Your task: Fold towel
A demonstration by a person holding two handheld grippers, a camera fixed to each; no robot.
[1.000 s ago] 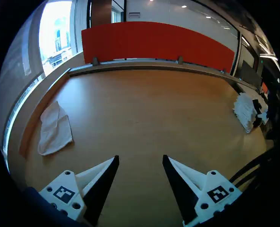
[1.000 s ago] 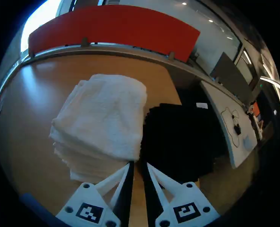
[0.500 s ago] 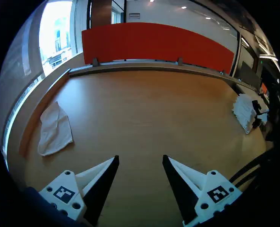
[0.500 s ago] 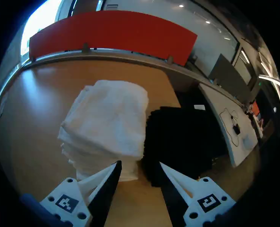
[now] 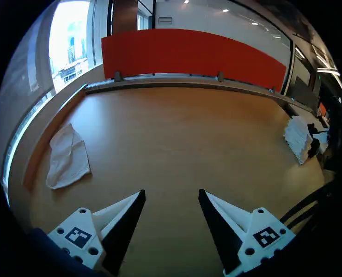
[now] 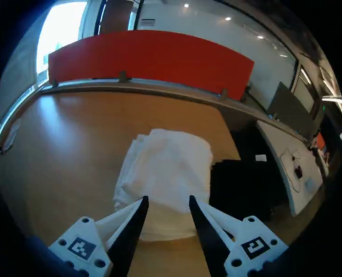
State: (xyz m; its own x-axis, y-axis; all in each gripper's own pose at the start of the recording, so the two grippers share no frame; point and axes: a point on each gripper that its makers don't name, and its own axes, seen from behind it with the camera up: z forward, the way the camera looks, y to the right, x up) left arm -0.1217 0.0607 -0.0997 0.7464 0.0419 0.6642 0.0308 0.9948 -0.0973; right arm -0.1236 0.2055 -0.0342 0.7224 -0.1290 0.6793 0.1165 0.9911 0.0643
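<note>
A loose white towel (image 5: 68, 157) lies flat near the left edge of the wooden tabletop (image 5: 180, 134), well apart from a stack of folded white towels (image 6: 164, 171) at the right edge. The left tool (image 5: 171, 191) hangs over bare wood, fingers apart. The right tool (image 6: 168, 197) hovers at the stack's near side, fingers also apart.

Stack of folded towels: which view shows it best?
The right gripper view: the stack of folded towels lies large, just beyond the fingers. The left gripper view shows it small, far off near the table edge.
</note>
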